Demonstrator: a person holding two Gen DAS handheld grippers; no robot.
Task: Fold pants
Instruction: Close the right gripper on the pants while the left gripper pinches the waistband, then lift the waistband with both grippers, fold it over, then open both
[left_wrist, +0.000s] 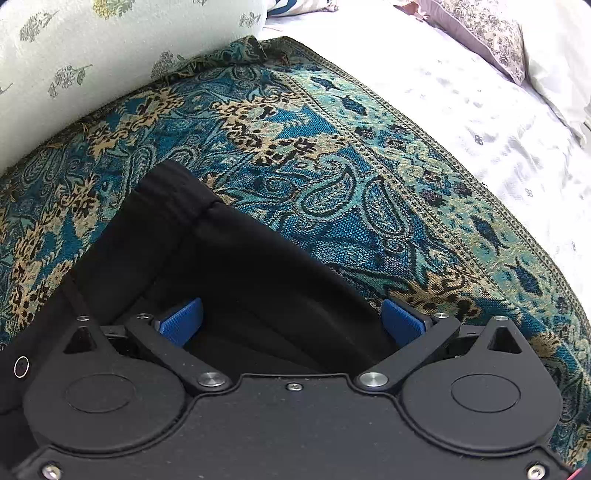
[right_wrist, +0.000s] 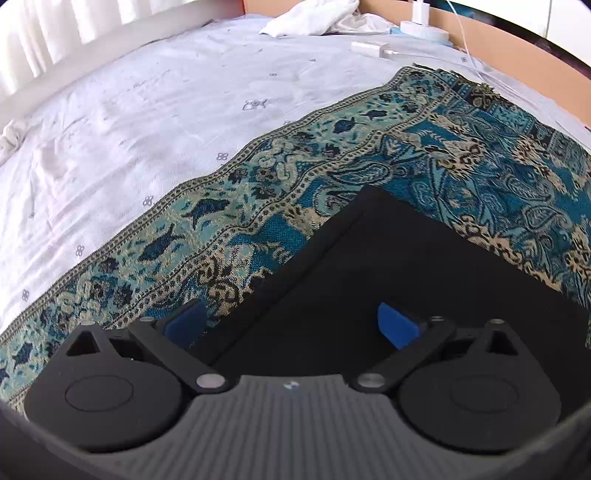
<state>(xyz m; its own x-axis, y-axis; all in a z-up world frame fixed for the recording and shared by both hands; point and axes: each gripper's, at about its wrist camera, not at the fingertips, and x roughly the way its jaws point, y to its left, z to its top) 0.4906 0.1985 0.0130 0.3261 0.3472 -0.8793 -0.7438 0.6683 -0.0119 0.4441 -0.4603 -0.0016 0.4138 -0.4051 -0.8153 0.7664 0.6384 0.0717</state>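
Pants lay part-folded on the bed, both sets of fingers spread above them

Black pants rested on a teal paisley throw spread over the bed's white sheet. The left gripper hovered over the waistband end, its blue fingers spread wide with dark cloth lying between them but not pinched. The right gripper stood over a squared corner of the pants, its fingers likewise fully apart; one pad sat over the throw, the other over the fabric, nothing clamped.

Judging by the neat straight edges, a fold had probably just been laid down and let go, and another fold seemed to remain. The next move would call for each gripper to pinch an edge of the garment and carry it across evenly, without dragging the throw along.

Only the left wrist view showed the gathered waistband, a floral pillow at the throw's far edge and a patterned cushion. Only the right wrist view showed the crisp corner, crumpled white cloth and a charger with cable near the headboard.
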